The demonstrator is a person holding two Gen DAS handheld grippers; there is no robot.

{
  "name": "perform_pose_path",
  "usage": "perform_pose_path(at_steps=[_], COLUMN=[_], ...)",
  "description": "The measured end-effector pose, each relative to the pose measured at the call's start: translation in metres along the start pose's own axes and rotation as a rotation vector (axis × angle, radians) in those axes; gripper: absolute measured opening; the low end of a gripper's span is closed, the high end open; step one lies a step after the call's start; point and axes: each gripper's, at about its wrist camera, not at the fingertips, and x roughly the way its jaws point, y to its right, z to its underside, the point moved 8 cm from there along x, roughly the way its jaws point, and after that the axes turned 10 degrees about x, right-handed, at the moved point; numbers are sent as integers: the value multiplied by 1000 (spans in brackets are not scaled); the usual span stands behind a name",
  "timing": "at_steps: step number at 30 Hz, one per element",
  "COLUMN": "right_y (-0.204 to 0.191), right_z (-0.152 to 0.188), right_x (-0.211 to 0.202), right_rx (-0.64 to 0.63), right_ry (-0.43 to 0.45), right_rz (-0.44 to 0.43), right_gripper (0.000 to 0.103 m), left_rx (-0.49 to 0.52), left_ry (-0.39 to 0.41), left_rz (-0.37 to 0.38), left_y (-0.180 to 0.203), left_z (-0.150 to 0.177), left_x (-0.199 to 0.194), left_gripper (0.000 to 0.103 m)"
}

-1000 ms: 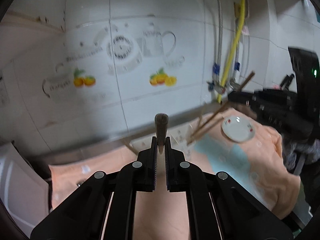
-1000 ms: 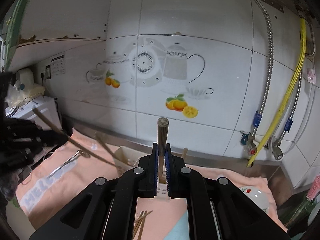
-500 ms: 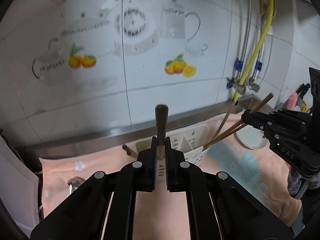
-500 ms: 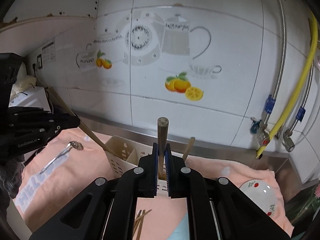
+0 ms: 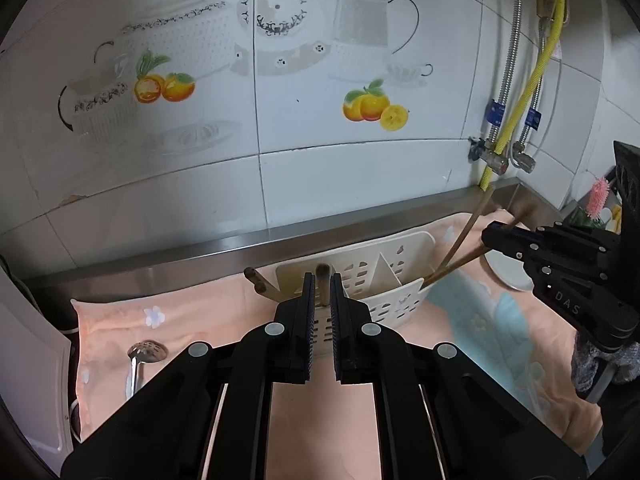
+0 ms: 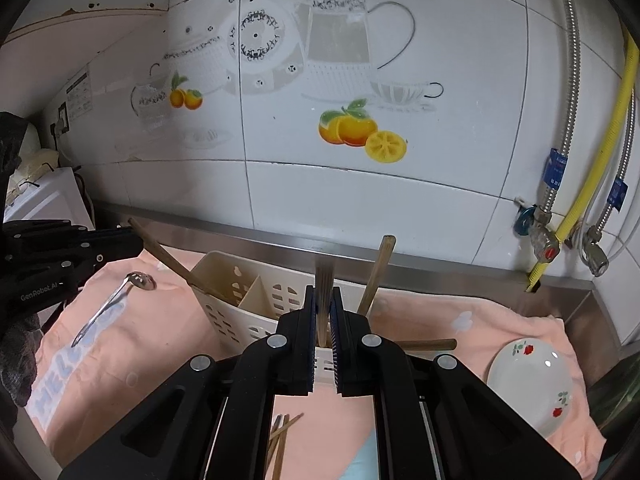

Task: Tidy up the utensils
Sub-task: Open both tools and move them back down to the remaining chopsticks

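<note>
Both grippers are lowering chopsticks into the white slotted utensil holder (image 5: 384, 276) at the back edge of the surface, by the steel lip under the tiled wall. The left gripper (image 5: 322, 300) has its jaws clamped on a brown chopstick (image 5: 322, 274) over the holder's left compartment. The right gripper (image 6: 323, 308) is clamped on another chopstick (image 6: 324, 280) over the right compartment. Next, I judge, each tip must sink inside before the jaws part. A slotted spoon (image 5: 140, 360) and loose chopsticks (image 6: 280, 440) wait on the peach towel (image 5: 180, 312).
</note>
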Motion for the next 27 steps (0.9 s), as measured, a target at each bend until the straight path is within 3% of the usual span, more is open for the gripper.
perform_pose_path(at_steps=[4,6,8,12,14,17,20,27], right_y=[1,2,3,5,6,7,7,10], right_z=[-2,-3,-5,-6,-3,7,20,74], right_x=[-3,-9,-15,-40,-51,-70,-81,-99], right_rx=[8,14,18,9,3,7,7,35], right_ry=[10,25,38,90,104,121,120,85], right_rz=[-4,-3,-2,13,11,5,1,-19], right_gripper=[9,16,18,30,34,42,47,57], left_rx=[6,7,2,7,13,12,15,2], left_ry=[12,27,36,60,67,67,63,38], left_rz=[-7,-27,-24,-40,-46,-42,-42,-25], left_y=[0,-2,-2,-1,0,5,10,21], left_z=[-1,0,0,6,11,24,39,82], left_x=[-6,-13,-19,-37,-44,-54,-59,-64], left_gripper=[17,33,36,56,57,69,71,80])
